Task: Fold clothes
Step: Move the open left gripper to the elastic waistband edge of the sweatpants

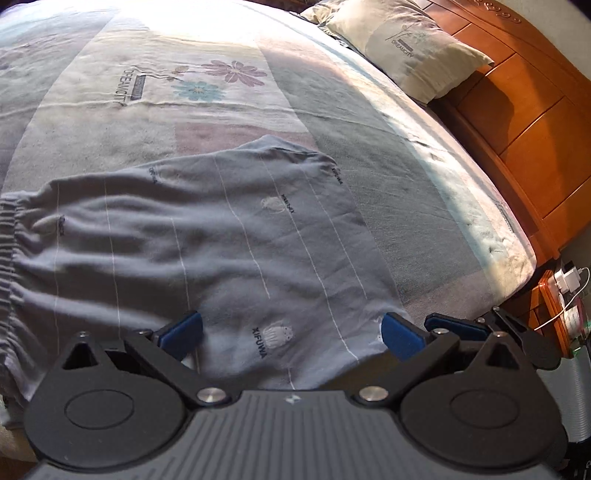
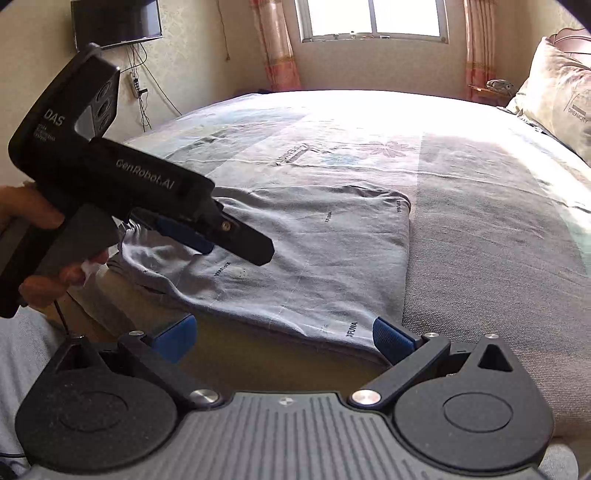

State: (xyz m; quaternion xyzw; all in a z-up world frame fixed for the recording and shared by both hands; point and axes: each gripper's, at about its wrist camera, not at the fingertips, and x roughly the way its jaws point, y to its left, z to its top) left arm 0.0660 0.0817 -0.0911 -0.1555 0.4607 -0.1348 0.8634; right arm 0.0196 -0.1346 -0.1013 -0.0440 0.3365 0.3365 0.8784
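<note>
A grey-blue garment with thin white lines and small prints lies spread on the bed, its gathered elastic waistband at the left edge of the left wrist view. My left gripper is open low over the garment's near part, with cloth showing between its blue pads. In the right wrist view the same garment reaches the bed's near edge. My right gripper is open at that edge, its right pad beside the near corner of the cloth. A hand holds the left gripper above the garment's left side.
The bedsheet is patterned with flowers and lettering. A pillow leans on the wooden headboard. A nightstand with chargers and cables stands at the right. A wall TV and a window lie beyond the bed.
</note>
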